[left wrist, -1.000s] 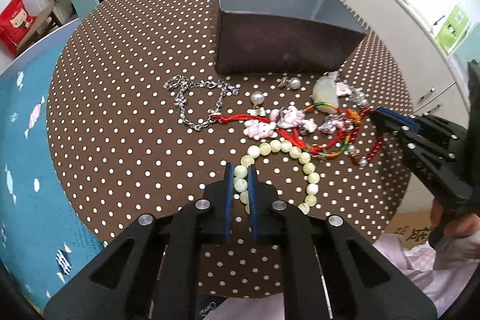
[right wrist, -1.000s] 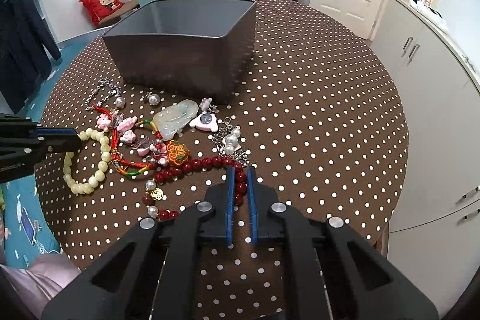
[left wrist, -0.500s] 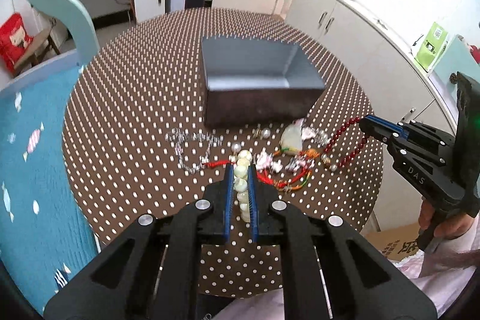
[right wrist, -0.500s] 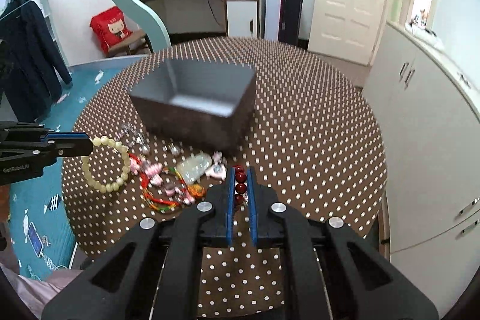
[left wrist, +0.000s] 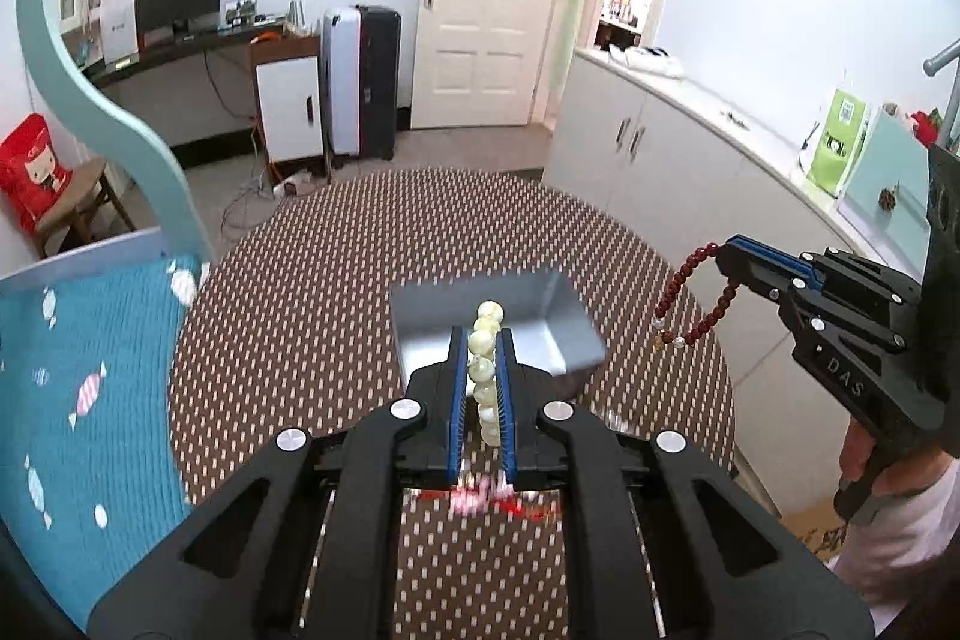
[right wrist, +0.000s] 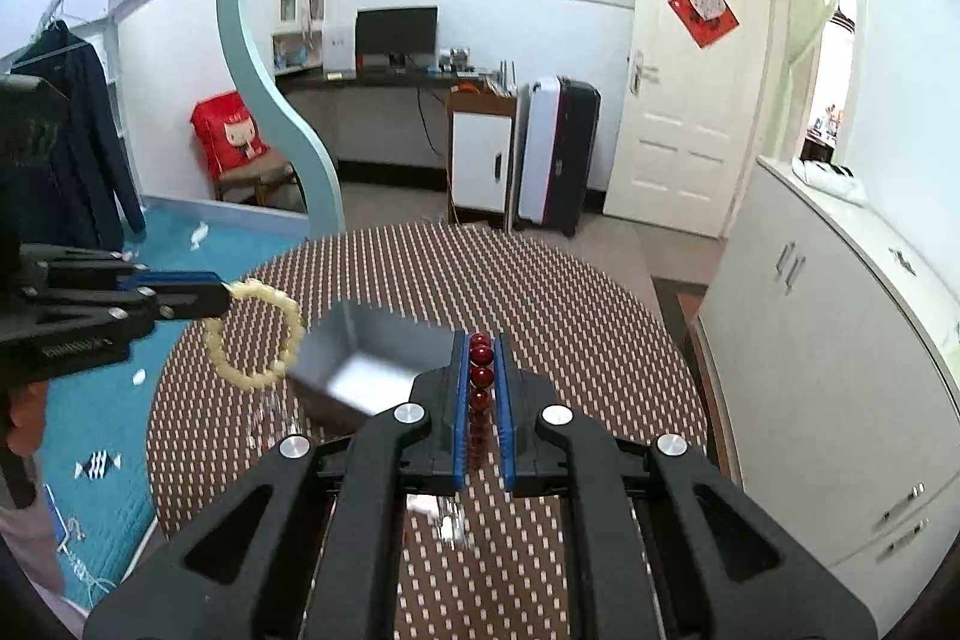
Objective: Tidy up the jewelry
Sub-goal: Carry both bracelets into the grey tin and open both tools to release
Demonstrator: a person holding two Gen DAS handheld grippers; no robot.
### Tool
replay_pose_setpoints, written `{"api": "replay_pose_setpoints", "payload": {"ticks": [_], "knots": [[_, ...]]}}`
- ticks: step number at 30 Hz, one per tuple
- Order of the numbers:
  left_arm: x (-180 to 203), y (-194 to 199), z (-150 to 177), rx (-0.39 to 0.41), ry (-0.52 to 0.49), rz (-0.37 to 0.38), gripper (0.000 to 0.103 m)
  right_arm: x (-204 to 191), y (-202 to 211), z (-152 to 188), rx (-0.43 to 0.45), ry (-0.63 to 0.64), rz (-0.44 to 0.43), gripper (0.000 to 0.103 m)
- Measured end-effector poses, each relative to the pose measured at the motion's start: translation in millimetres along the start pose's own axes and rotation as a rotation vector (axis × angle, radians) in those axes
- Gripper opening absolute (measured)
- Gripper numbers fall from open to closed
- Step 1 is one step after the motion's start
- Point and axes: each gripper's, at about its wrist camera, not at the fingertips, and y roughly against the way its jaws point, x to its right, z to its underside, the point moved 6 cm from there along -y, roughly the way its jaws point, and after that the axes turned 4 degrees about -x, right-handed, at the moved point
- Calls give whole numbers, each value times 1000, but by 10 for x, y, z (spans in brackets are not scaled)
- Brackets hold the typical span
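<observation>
Barely begun, by the look of it. Grey box (left wrist: 492, 328) open and seemingly empty on the polka-dot counter (left wrist: 300, 340), nothing dropped in yet. Left gripper (left wrist: 480, 370) clamped on the cream bead bracelet (right wrist: 255, 334), jaws narrow around its beads, loop hanging in the air left of the box. Right gripper (right wrist: 480, 370) clamped likewise on the red bead bracelet (left wrist: 690, 304), dangling high to the right of the box. Rest of the jewelry (left wrist: 492, 496) left on the near counter, blurred, partly hidden under the gripper bodies. Remaining, probably: both bracelets into the box, then the leftover pieces.

Against a second ago: both bracelets up off the counter rather than lying in the heap, both grippers raised well above it, box now lower and smaller in view.
</observation>
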Motion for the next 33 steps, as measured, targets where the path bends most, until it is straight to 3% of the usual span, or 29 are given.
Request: {"api": "replay_pose_setpoints", "payload": {"ticks": [7,17,22,28,29,32,33], "knots": [[-38,-407,-256,-37,33,28,9,-52,-373,-200,-22,7,-67,7],[-142,-1173,-57,-201,68,52,9,-298,-1055,1,-184,18,-154,7],[-236,-1362,14,-241,67,21,10,-350,-1219,151,-248,12,-160,7],[-232,-1385,48,-236,37,-22,10,-351,-1229,249,-275,9,-131,8],[-232,-1379,59,-236,33,-25,12,-335,-1215,253,-271,10,-124,11],[-206,-1327,69,-226,26,-57,31,-288,-1102,204,-240,4,-86,39],[-207,-1289,63,-218,26,-68,32,-241,-1051,190,-226,2,-59,49]]}}
